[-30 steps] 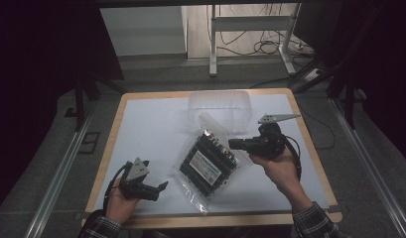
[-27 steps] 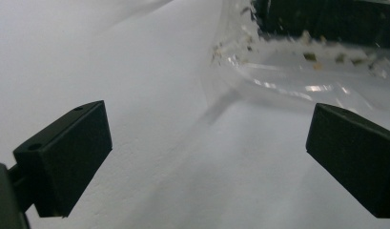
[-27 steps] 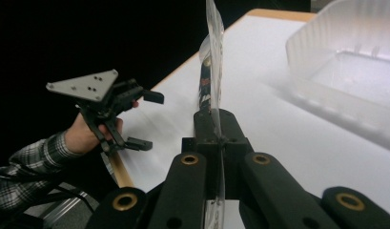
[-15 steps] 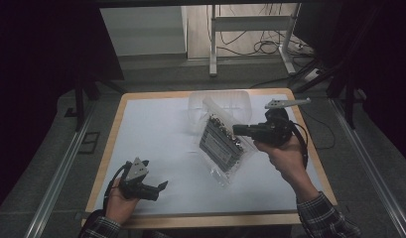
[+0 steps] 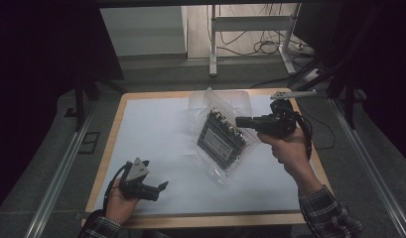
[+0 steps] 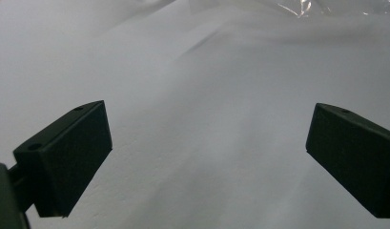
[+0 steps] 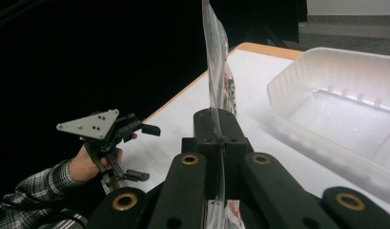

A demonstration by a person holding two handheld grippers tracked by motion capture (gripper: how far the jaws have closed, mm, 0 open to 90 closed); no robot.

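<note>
A clear plastic bag [image 5: 221,141] with a flat dark ribbed item inside hangs tilted above the table's middle right. My right gripper [image 5: 238,121] is shut on the bag's upper edge; in the right gripper view the bag's [image 7: 216,62] thin film rises edge-on from between the closed jaws of the right gripper [image 7: 215,121]. My left gripper [image 5: 160,190] rests low near the table's front left, open, with only the white sheet between its jaws. The left gripper [image 6: 208,138] looks across bare white surface. The right gripper view also catches the left gripper [image 7: 146,152], held in a hand.
A clear plastic tub [image 5: 235,99] stands at the back of the table, behind the bag, and shows as a tub [image 7: 335,105] to the right in the right gripper view. A white sheet [image 5: 156,129] covers the wooden tabletop. Dark floor and rails surround the table.
The right gripper has lifted the bag off the table, up and toward the back right; the bag went from lying flat to hanging tilted. The left gripper stayed where it was.
</note>
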